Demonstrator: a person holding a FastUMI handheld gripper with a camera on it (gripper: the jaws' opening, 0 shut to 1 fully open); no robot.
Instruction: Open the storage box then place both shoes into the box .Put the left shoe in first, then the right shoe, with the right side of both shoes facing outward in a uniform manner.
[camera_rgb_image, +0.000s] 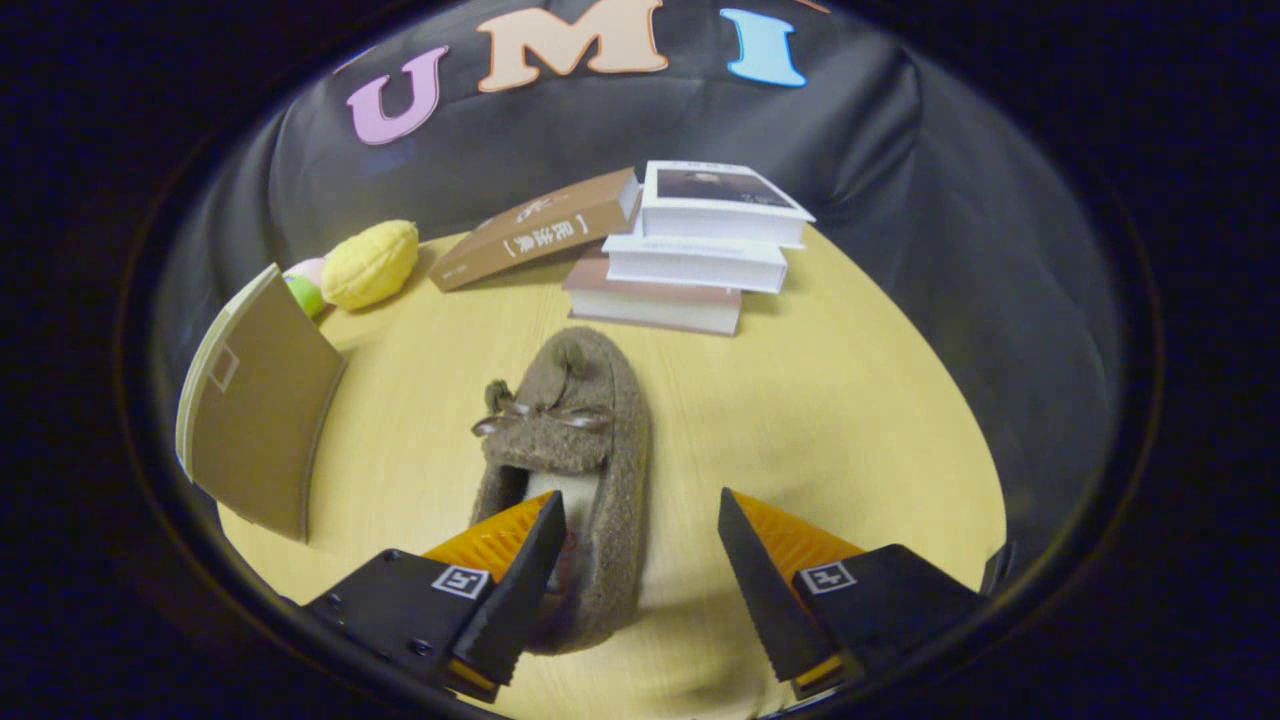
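My claw (635, 520) gaping wide over brown shoe's (570, 470) heel (left finger (520, 570) overlapping it), wooden table (850, 400) beneath.

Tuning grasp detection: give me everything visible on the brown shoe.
The brown shoe is a fuzzy, fleece-like slipper with a thin ribbon bow over the vamp and a pale lining. It lies sole down on the wooden table, toe toward the stacked books. The open gripper straddles its heel; whether the fingers touch it is unclear.
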